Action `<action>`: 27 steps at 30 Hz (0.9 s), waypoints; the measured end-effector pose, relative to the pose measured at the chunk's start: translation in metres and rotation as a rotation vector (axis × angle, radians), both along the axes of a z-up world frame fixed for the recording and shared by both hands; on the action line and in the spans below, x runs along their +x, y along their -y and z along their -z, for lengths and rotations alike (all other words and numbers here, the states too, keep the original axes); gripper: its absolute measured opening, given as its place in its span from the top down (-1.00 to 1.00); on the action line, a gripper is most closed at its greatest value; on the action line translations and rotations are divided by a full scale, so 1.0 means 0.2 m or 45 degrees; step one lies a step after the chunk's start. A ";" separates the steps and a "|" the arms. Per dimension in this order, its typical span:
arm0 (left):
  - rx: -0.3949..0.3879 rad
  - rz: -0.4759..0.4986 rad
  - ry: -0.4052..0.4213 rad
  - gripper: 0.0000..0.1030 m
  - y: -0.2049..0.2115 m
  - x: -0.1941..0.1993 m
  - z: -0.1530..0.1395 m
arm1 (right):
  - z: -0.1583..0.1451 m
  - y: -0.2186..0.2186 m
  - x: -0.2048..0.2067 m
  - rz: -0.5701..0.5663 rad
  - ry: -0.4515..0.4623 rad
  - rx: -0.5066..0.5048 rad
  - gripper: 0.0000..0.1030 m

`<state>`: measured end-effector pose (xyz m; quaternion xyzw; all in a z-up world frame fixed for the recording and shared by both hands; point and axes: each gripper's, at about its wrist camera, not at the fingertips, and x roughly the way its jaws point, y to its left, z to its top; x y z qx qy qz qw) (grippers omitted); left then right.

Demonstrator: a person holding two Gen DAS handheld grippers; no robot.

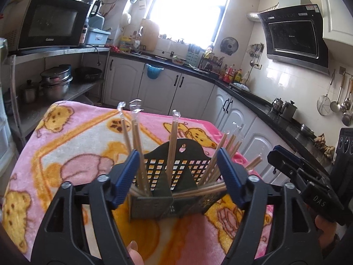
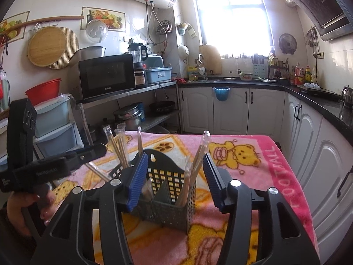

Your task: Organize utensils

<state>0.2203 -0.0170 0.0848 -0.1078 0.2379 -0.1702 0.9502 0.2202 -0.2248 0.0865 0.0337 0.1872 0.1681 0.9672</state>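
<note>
A black perforated utensil holder (image 1: pixel 152 207) stands on the pink blanket, divided into compartments. Several wrapped wooden chopsticks (image 1: pixel 172 145) stand or lean in it, and a few lie slanted across its right side. My left gripper (image 1: pixel 177 154) is open, its blue pads on either side of the holder's top, pressing on nothing. In the right wrist view the same holder (image 2: pixel 167 209) sits between the open jaws of my right gripper (image 2: pixel 175 156), with chopsticks (image 2: pixel 198 154) leaning in its right compartment. Both grippers reach the holder from the near side. A hand (image 2: pixel 22 209) holds the left one.
The table wears a pink bear-print blanket (image 1: pixel 77 143); its right edge (image 2: pixel 286 176) borders white cabinets (image 2: pixel 308 154) under a black counter. A metal shelf with pots (image 1: pixel 55 84) and a microwave (image 1: pixel 50 24) stands to the left. Plastic drawers (image 2: pixel 55 128) are close by on the left.
</note>
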 end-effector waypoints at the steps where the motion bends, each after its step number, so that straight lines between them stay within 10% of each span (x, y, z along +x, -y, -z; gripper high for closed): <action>1: 0.003 -0.009 -0.002 -0.37 -0.01 -0.02 0.00 | 0.01 0.00 -0.01 -0.001 -0.005 -0.001 -0.03; 9: 0.012 -0.037 -0.002 -0.79 -0.07 -0.15 0.04 | 0.08 -0.04 -0.11 -0.018 -0.039 -0.033 -0.25; 27: 0.112 -0.060 -0.159 -0.80 -0.10 -0.30 0.31 | 0.33 -0.09 -0.28 0.017 -0.160 -0.095 -0.66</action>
